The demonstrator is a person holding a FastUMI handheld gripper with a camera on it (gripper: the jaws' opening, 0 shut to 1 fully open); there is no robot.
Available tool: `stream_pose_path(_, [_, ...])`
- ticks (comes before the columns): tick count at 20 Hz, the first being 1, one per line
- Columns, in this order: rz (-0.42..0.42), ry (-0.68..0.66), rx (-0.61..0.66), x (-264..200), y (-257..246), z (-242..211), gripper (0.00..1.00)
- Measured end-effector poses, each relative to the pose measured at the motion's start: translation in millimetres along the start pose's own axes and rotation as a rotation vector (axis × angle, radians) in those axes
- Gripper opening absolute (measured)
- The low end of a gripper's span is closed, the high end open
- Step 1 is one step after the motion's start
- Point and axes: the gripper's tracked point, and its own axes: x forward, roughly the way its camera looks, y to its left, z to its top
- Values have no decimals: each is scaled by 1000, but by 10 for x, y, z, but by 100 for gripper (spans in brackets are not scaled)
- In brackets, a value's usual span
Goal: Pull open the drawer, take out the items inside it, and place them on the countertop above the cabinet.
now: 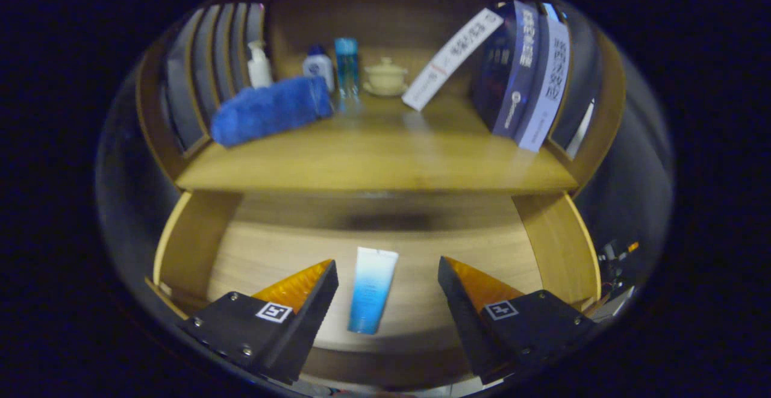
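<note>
Now: drawer open | step: take-out | hand-held gripper spread wide, empty | blue-white tube flat on drawer floor between the fingers | next: descend, close on tube, lift to worktop beyond.

A white pump bottle, small white bottle, clear blue bottle and cream lidded cup line the back, with dark blue books leaning beside them.

I see the wooden drawer pulled open; a blue-and-white tube flat on its floor, lengthwise; wooden countertop above it, blue towel resting there
</note>
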Motion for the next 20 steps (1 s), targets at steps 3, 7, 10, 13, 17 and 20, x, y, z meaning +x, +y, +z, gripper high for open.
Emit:
stream_pose_path(3, [67, 127, 87, 290, 113, -222, 94])
stream_pose_path(7, [55, 253, 119, 389, 67, -343, 78])
stream_pose_path(10, [114, 318, 107, 449, 195, -450, 63])
stream_pose_path(13, [95, 308, 75, 437, 167, -438, 42])
stream_pose_path(17, [125, 197, 87, 285, 165, -291, 42])
stream_pose_path(20, [175, 132, 121, 54, 208, -232, 42])
